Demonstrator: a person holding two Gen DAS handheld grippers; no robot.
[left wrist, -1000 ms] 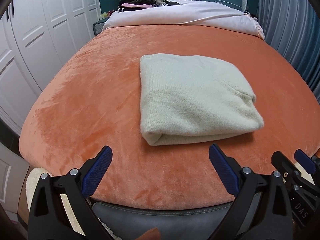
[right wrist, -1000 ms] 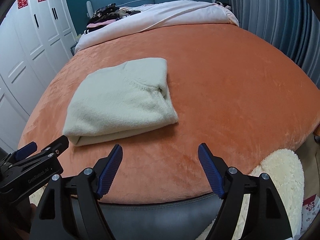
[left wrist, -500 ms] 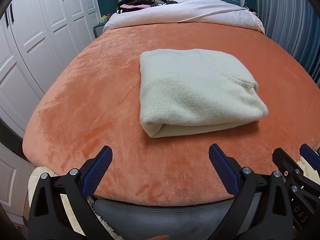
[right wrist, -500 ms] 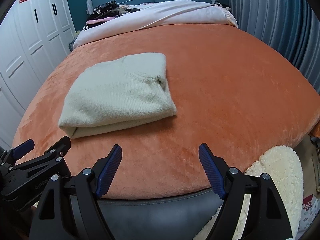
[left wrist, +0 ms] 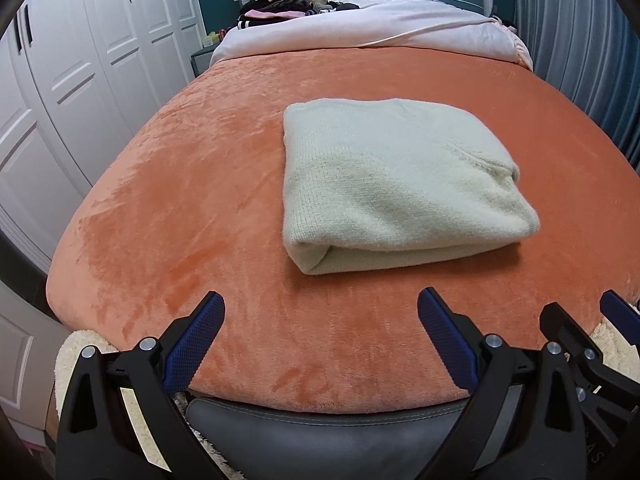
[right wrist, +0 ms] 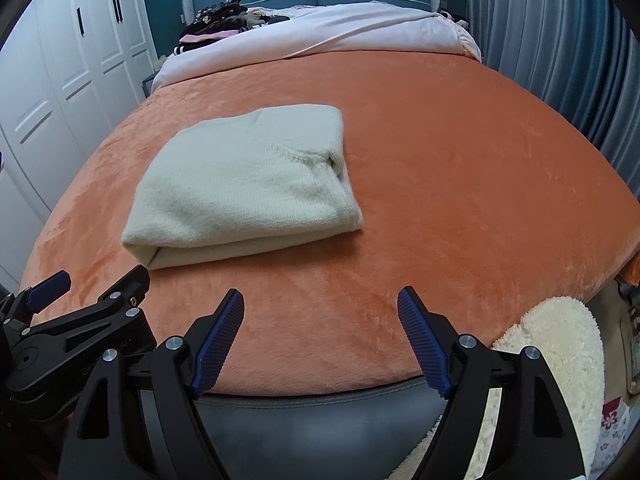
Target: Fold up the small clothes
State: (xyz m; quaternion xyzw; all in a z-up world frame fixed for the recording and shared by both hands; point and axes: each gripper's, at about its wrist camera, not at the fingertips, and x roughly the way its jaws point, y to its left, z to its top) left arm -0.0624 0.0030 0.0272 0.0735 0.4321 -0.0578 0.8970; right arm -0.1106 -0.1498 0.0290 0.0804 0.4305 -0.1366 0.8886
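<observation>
One folded cream sweater (left wrist: 396,184) lies on the orange bed (left wrist: 192,184), just beyond both tools, its long axis running left to right. The left tool (left wrist: 320,312) sits nearer its left folded edge; the right tool (right wrist: 320,308) is right of it. Two tools, both spread wide and holding nothing. The sweater appears fully folded.

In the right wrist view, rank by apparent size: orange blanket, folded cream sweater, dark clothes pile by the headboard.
1. orange blanket
2. folded cream sweater
3. dark clothes pile, though it lies farthest from the camera, so its true size is unsure.
</observation>
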